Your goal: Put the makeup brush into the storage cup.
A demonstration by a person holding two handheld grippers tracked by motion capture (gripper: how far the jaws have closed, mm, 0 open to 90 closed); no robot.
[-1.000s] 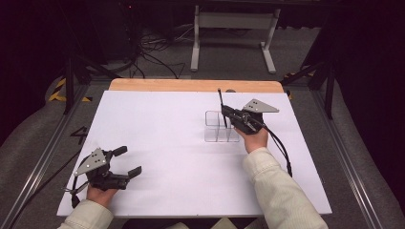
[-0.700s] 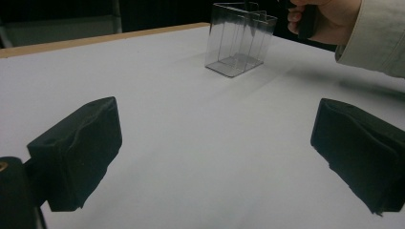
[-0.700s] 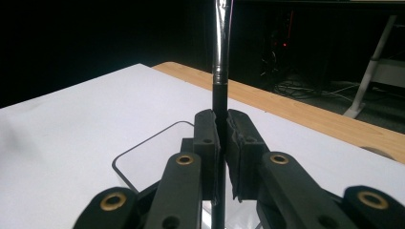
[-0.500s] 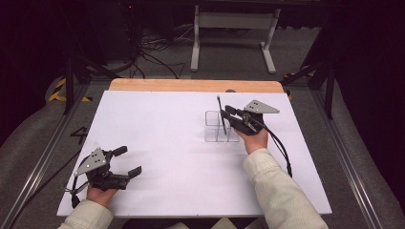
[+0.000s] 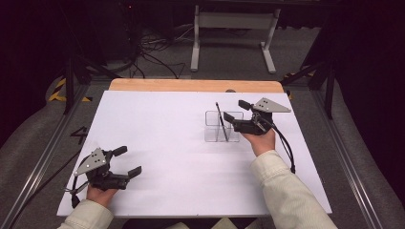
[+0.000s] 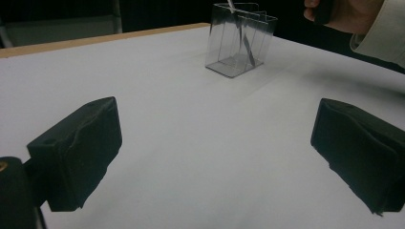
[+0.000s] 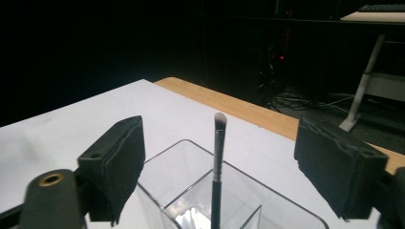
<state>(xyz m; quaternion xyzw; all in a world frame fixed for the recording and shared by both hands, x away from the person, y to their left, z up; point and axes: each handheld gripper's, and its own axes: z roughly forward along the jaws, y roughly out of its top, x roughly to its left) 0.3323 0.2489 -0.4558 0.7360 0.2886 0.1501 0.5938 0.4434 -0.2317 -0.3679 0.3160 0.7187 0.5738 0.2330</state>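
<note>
A clear plastic organizer (image 5: 212,133) with several compartments stands right of the table's middle. A thin dark makeup brush (image 5: 219,119) leans upright in it, bristles up. Just right of the organizer my right gripper (image 5: 236,110) is open; its jaws have just been opening. In the right gripper view the brush (image 7: 218,143) rises from the organizer (image 7: 176,186) between the spread pads (image 7: 117,162), and neither pad touches it. My left gripper (image 5: 128,161) rests open and holds nothing near the front left corner. From the left gripper view the organizer (image 6: 224,47) stands far ahead of that gripper (image 6: 215,157).
The white tabletop (image 5: 157,138) has a wooden strip (image 5: 191,85) along its far edge. Beyond it are a dark floor with cables (image 5: 157,52) and a grey stand (image 5: 231,21). A metal rail (image 5: 38,167) runs along the table's left side.
The right gripper's jaws have opened off the brush and the hand has lifted a little. The brush stays leaning in the organizer. The left gripper has not moved.
</note>
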